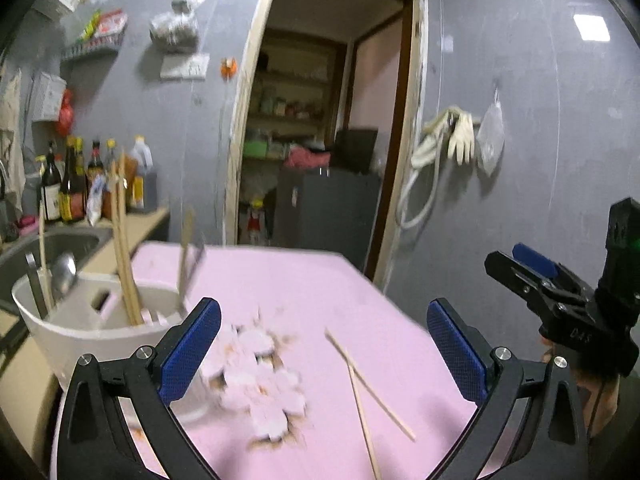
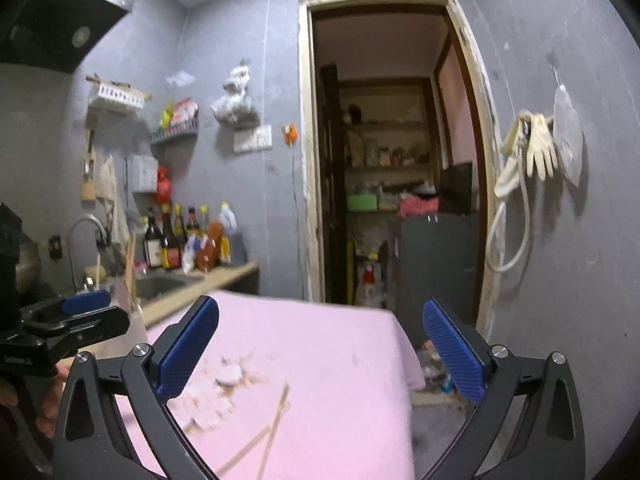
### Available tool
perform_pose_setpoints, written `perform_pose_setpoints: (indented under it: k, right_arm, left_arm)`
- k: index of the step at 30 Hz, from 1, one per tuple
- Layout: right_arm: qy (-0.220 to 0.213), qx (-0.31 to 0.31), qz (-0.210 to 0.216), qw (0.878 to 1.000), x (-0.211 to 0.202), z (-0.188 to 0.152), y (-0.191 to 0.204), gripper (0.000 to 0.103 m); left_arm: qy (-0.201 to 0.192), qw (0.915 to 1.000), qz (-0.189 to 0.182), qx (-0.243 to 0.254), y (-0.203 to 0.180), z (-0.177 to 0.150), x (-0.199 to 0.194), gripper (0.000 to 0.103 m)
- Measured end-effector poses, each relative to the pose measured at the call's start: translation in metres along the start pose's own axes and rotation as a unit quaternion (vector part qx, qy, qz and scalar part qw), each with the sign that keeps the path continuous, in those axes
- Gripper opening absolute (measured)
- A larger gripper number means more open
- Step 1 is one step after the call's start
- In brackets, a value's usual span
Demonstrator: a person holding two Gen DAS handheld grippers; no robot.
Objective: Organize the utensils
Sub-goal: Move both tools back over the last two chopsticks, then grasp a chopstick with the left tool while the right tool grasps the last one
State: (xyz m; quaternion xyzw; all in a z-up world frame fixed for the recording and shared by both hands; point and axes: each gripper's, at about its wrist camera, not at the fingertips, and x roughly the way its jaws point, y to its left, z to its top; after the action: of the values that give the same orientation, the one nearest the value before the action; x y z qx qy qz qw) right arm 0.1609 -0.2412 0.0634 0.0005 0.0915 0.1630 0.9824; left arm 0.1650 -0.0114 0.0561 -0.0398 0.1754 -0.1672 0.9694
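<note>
Fingers of the left gripper [image 1: 324, 354] stand wide apart with nothing between them, hanging over the pink tablecloth [image 1: 280, 280]. The right gripper [image 2: 320, 354] is just as wide and just as empty, held a little higher and further back over the same cloth. Both look ready for a pickup rather than carrying anything.

Just ahead of the left gripper, two loose chopsticks [image 1: 370, 386] lie crossed on the cloth, flat and free on all sides, so either gripper has room to come down on them. In the right wrist view the same chopsticks [image 2: 266, 432] sit low between the jaws, blurred.

To the left of the left gripper stands a white holder [image 1: 92, 332], close to its left finger. It already has chopsticks [image 1: 126, 256], a ladle [image 1: 64, 270] and other handles standing upright in it, which marks it, most likely, as the place the loose pair belongs. Its slots are partly filled, and the tall sticks lean outward, so a lowering gripper could knock them.

Between holder and loose chopsticks the cloth shows a torn or worn patch [image 1: 260, 376]; blur makes it hard to say which.

The table edge falls away on the right, towards the open doorway [image 2: 392, 152], and the far edge is near. The holder stands near the left edge, beside the sink [image 1: 52, 248] and a row of bottles [image 1: 76, 184]. Open room lies mostly mid-table and to the right.
</note>
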Motion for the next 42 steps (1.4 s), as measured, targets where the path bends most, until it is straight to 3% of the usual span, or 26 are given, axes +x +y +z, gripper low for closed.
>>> perform_pose_setpoints:
  k: [6, 11, 17, 19, 22, 24, 28, 32, 42]
  right_arm:
    - [0.067, -0.01, 0.009, 0.998, 0.011, -0.023, -0.008, 0.103]
    - [0.127, -0.01, 0.03, 0.991, 0.025, -0.041, -0.01, 0.096]
    - [0.199, -0.012, 0.069, 0.977, 0.048, -0.057, -0.008, 0.069]
    - [0.233, -0.011, 0.088, 0.968, 0.06, -0.061, -0.008, 0.057]
    - [0.265, -0.008, 0.109, 0.958, 0.074, -0.065, -0.006, 0.046]
    - [0.282, -0.012, 0.118, 0.952, 0.082, -0.067, -0.003, 0.042]
    - [0.307, -0.015, 0.137, 0.942, 0.094, -0.068, 0.004, 0.034]
    - [0.314, -0.021, 0.139, 0.939, 0.099, -0.068, 0.006, 0.03]
    - [0.338, -0.019, 0.145, 0.93, 0.111, -0.072, 0.006, 0.029]
  left_arm:
    - [0.07, 0.9974, 0.016, 0.001, -0.007, -0.027, 0.022, 0.101]
    - [0.133, 0.9909, 0.023, -0.001, -0.01, -0.043, 0.038, 0.101]
    - [0.197, 0.9803, 0.013, -0.009, -0.005, -0.055, 0.059, 0.099]
    - [0.215, 0.9767, 0.002, -0.009, -0.005, -0.059, 0.064, 0.093]
    - [0.242, 0.9702, -0.014, -0.007, -0.007, -0.062, 0.072, 0.077]
    - [0.259, 0.9654, -0.026, -0.012, -0.008, -0.065, 0.08, 0.063]
    - [0.294, 0.9543, -0.05, -0.02, -0.008, -0.07, 0.094, 0.048]
    - [0.318, 0.946, -0.058, -0.019, -0.011, -0.076, 0.108, 0.034]
    - [0.336, 0.9409, -0.035, -0.027, -0.009, -0.065, 0.142, 0.008]
